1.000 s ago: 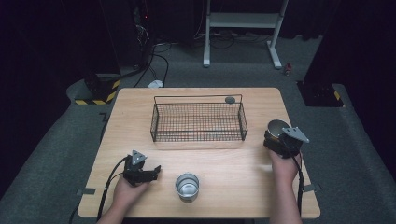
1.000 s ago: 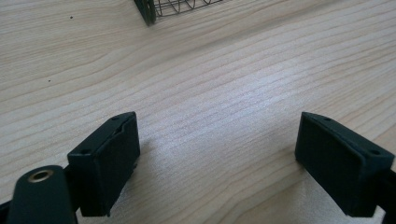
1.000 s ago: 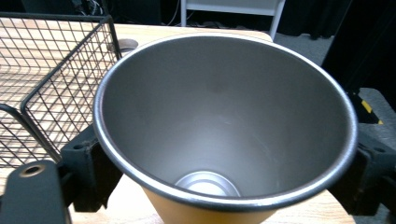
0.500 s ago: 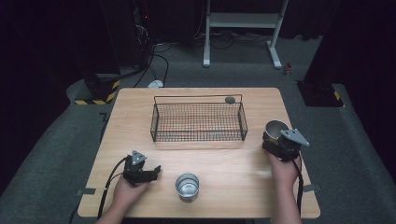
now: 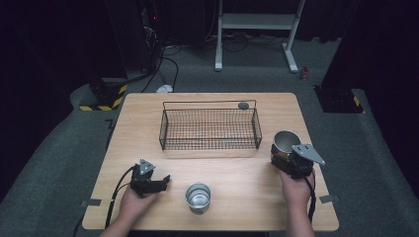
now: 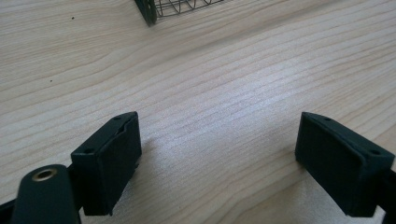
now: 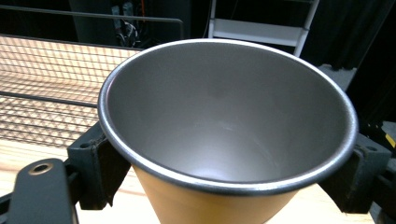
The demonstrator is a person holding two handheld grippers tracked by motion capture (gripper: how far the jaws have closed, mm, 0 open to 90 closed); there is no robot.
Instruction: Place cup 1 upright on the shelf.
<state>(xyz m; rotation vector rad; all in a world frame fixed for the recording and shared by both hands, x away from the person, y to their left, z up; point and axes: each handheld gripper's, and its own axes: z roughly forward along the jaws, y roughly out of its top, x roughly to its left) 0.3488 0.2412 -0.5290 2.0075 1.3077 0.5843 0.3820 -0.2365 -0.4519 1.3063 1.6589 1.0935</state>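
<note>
The steel cup (image 5: 286, 141) I'm working sits clamped between the jaws of my right gripper (image 5: 292, 159), just off the right end of the wire basket (image 5: 210, 129), over the right side of the table (image 5: 148, 148). In the right gripper view the cup (image 7: 224, 121) stands mouth-up and empty, a black pad pressed against each side below the rim, the basket's mesh (image 7: 51, 79) behind it to the left. Its long axis runs roughly upright, tipped a little back toward me.

The relation that matters for the next move: the basket lies to the left of the held cup, its near right corner close by, so I judge the cup has to go up over the rim and left — the right hand is plainly the nearer one for that. A second cup (image 5: 198, 197) stands on the table near the front edge, between my two hands and closer to the left gripper (image 5: 159, 180).

That left gripper rests low by the front left of the table, its jaws standing apart with nothing but bare wood between them in the left gripper view; the pads (image 6: 109, 156) touch nothing.

Against the frame from a second ago, the right gripper and its cup have drifted slightly toward me and outward, while the left hand, the second cup and the basket lie where they were.
</note>
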